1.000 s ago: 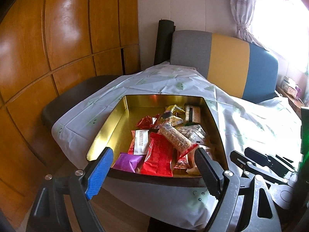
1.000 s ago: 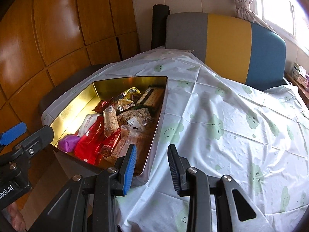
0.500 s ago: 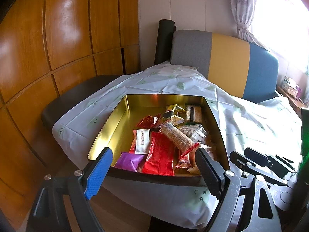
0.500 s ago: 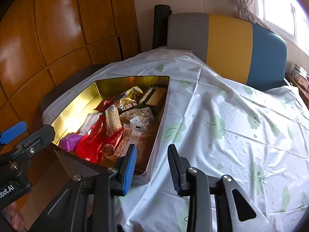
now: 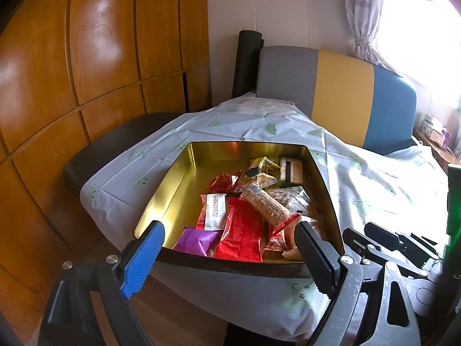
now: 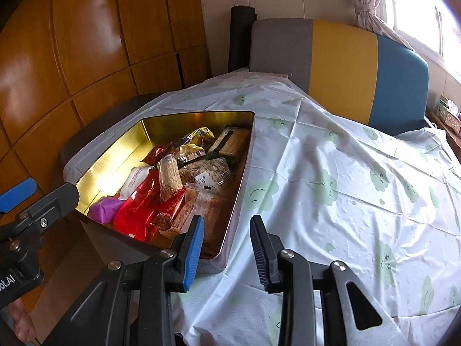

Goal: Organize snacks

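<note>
Snacks [image 5: 247, 210] lay heaped in the gold tin [image 5: 170, 184] on the clothed table. Our left gripper [image 5: 227, 248] had just been opening (nothing between its fingers); the right gripper [image 6: 227, 239] hung narrow, empty. The crinkly packets seemed light, slippery, best pinched at sealed ends.

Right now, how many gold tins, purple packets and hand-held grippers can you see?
Gold tin: 1
Purple packet: 1
Hand-held grippers: 2, the left hand-held gripper, whose jaws have just been opening with nothing gripped, and the right hand-held gripper
Total: 4
</note>
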`<state>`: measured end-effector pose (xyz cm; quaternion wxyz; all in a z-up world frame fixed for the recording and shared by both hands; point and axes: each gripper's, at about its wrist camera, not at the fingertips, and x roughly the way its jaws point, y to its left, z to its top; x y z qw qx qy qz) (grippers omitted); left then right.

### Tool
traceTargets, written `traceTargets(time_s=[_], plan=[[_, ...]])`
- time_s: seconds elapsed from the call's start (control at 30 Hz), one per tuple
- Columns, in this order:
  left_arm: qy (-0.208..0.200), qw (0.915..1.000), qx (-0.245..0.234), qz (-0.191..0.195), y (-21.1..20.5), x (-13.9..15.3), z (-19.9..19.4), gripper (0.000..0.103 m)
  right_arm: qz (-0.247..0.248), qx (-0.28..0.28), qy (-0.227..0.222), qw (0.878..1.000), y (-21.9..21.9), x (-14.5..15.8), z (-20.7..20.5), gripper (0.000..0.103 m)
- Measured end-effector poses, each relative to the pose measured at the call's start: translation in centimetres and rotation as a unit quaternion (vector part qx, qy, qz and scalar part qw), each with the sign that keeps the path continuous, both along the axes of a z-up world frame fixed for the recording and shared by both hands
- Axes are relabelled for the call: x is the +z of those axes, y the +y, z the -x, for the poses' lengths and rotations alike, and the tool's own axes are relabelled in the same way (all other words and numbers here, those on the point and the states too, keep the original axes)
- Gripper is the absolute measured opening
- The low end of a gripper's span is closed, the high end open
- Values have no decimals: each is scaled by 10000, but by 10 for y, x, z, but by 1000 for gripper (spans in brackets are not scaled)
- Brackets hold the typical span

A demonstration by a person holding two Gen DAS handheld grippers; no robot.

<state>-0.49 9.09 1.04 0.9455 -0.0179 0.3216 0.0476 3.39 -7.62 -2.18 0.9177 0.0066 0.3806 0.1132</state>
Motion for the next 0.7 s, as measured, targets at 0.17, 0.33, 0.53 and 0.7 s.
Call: traceTargets(time_s=[0.17,0.33,0.53,0.7], plan=[[5,10000,-5,8,0,1,0,92,6,8,-2,10000,0,1,0,33],[1,10000,-15,34,0,1,0,92,9,10,-9,10000,0,1,1,33],[1,9999,-89,67,-1,1,-1,92,5,16,12,10000,-1,0,1,33],[-149,9999,-66,-49,-3,2,1,92,-115,-26,49,9999,-11,2,-2,33]])
